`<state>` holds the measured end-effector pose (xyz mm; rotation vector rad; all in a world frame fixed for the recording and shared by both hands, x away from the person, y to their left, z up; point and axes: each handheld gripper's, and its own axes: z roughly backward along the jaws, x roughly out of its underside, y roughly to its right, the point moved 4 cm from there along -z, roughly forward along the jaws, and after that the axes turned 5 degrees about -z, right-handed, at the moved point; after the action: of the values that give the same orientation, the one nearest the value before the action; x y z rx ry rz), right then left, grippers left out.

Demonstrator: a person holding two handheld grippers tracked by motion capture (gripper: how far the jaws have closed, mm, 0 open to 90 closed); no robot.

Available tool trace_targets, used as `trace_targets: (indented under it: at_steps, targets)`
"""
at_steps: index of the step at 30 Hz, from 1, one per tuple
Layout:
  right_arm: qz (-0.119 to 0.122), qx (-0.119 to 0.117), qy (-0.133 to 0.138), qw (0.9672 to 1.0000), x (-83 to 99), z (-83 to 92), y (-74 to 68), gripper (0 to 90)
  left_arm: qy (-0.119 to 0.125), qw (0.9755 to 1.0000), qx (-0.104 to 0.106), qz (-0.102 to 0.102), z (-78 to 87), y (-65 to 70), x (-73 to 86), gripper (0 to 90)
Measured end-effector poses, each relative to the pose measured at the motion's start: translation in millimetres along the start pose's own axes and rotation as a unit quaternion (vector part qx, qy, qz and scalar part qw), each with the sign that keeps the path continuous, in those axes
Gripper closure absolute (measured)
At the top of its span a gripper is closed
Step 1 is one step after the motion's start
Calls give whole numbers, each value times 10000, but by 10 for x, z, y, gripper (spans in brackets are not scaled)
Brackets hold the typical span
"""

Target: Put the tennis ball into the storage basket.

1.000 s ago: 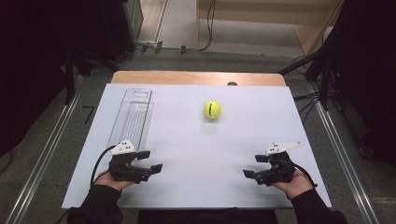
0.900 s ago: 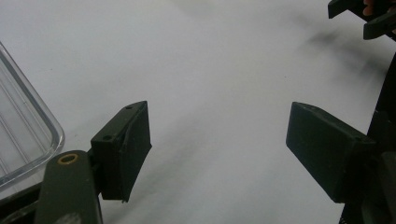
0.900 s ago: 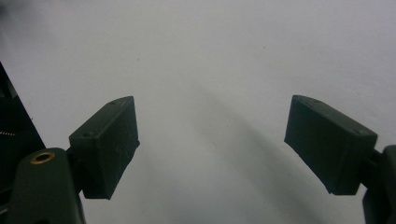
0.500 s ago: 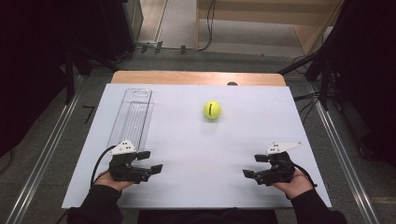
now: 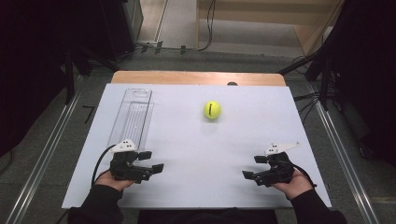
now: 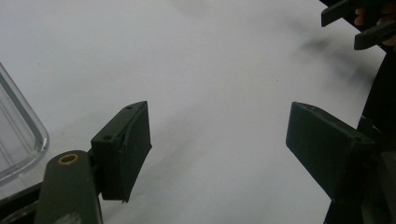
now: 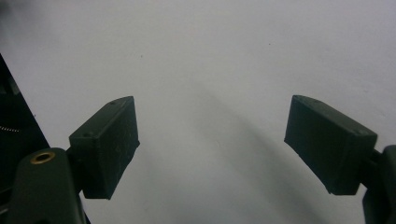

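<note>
A yellow-green tennis ball (image 5: 212, 110) lies on the white tabletop (image 5: 205, 186), towards the far middle. A long clear plastic container (image 5: 132, 119) sits along the left side; its rounded corner (image 6: 18, 135) shows in the left gripper view. My left gripper (image 5: 153, 161) rests near the front left, just below the container's near end, jaws apart with nothing between them (image 6: 217, 116). My right gripper (image 5: 253, 167) rests near the front right, also open and empty (image 7: 210, 105). The two point towards each other. The right gripper's jaws (image 6: 359, 23) appear far off in the left gripper view.
A wooden strip (image 5: 196, 78) runs along the table's far edge. Metal rails (image 5: 42, 158) flank the table on both sides, and cables (image 5: 308, 98) lie on the floor to the right. White surface lies between the two grippers and the ball.
</note>
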<state>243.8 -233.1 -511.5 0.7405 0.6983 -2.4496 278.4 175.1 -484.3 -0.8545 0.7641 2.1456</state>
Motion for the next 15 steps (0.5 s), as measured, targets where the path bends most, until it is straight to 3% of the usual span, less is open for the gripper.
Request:
trace_targets:
  at_steps: [7,11,15]
  targets:
    - [21,-3,-19,10000,3,-3,-4,155,-96,9998,-143,32,15,48,-126,217]
    - [22,-2,-22,10000,3,-3,-4,155,-226,9997,-7,-73,1,95,-166,169]
    - [23,3,-21,10000,3,-3,-4,155,-203,9997,59,-148,-25,130,-201,110]
